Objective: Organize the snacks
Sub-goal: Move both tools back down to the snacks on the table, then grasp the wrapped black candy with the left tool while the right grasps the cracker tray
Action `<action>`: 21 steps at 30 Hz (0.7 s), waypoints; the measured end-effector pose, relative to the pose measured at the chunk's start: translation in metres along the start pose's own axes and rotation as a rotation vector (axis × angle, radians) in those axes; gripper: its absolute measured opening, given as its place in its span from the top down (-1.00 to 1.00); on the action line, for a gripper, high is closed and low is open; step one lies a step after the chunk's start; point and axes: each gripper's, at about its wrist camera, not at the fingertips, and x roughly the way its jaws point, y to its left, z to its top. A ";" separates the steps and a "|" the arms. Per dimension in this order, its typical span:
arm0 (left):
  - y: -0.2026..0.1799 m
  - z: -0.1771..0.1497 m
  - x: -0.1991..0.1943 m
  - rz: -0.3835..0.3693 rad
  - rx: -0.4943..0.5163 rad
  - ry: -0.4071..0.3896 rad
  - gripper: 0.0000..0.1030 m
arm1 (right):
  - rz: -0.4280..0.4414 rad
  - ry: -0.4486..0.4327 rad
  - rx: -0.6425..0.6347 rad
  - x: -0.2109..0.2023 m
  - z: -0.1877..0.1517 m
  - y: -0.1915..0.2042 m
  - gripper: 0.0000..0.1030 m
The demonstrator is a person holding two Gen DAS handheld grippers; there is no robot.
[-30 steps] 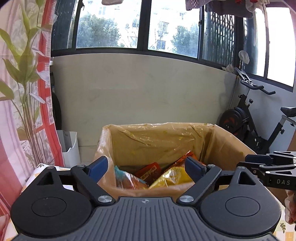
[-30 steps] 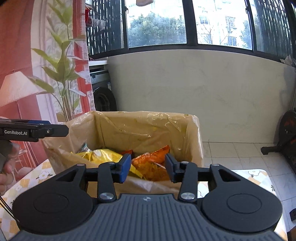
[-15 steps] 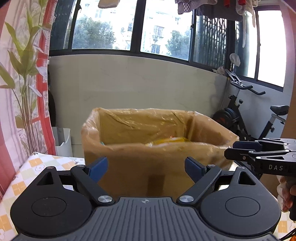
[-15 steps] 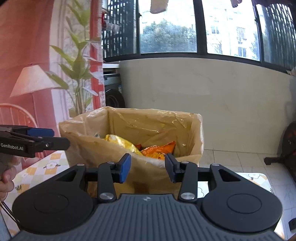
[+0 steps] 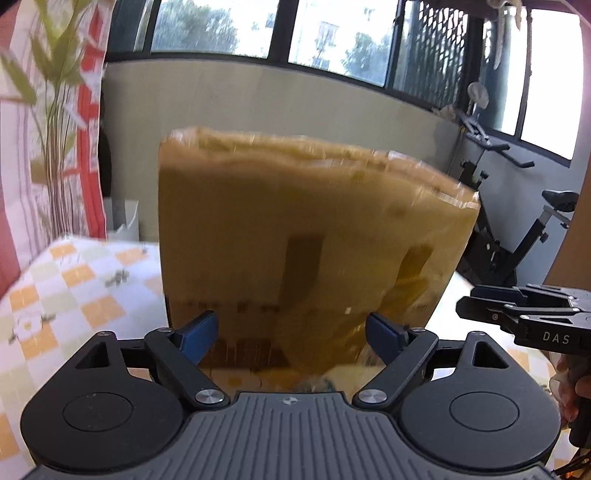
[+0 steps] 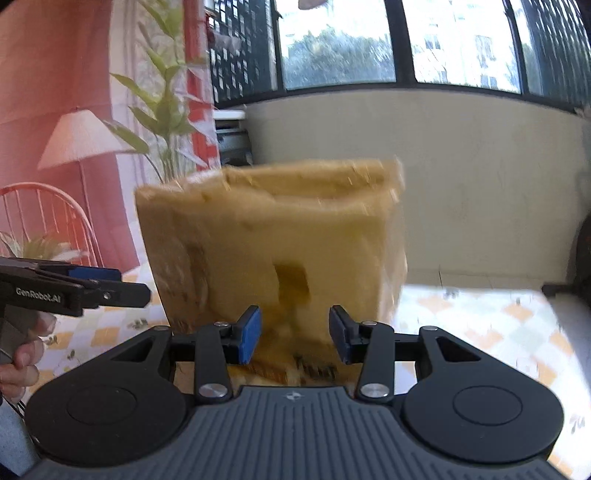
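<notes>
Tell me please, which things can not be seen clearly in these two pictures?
- Contents of the box: hidden in both wrist views by its near wall, which rises above the cameras.
- Print low on the box: smeared by motion blur, partly behind the claw bodies.
- Right claw in the left view: cut off by the right edge.
- Left claw in the right view: cut off by the left edge.

Box: a tall cardboard box (image 5: 295,236) wrapped in clear film fills the middle, blurred; only its outer wall shows.
Left claw (image 5: 291,334): its jaws stand wide and have just been closing a little; nothing is between the blue pads (image 5: 197,334).
Right claw (image 5: 517,314): seen side-on at the right edge, held by a hand (image 5: 569,384).
Surface (image 5: 62,291): chequered orange-and-white cloth under the box.
Background: exercise bike (image 5: 517,240) at the right, windows (image 5: 332,33) above.
</notes>
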 end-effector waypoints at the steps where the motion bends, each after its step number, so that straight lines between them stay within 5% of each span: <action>1: 0.002 -0.004 0.002 0.002 -0.006 0.010 -0.70 | -0.006 0.009 0.011 0.001 -0.006 -0.003 0.15; 10: 0.007 -0.032 0.022 0.004 -0.045 0.111 -0.57 | -0.035 0.120 0.022 0.008 -0.059 -0.016 0.14; 16: 0.001 -0.047 0.029 -0.003 -0.049 0.157 -0.56 | -0.043 0.177 -0.029 -0.003 -0.084 -0.011 -0.13; 21: 0.000 -0.049 0.034 -0.009 -0.055 0.171 -0.56 | -0.034 0.231 -0.052 -0.006 -0.099 -0.015 -0.14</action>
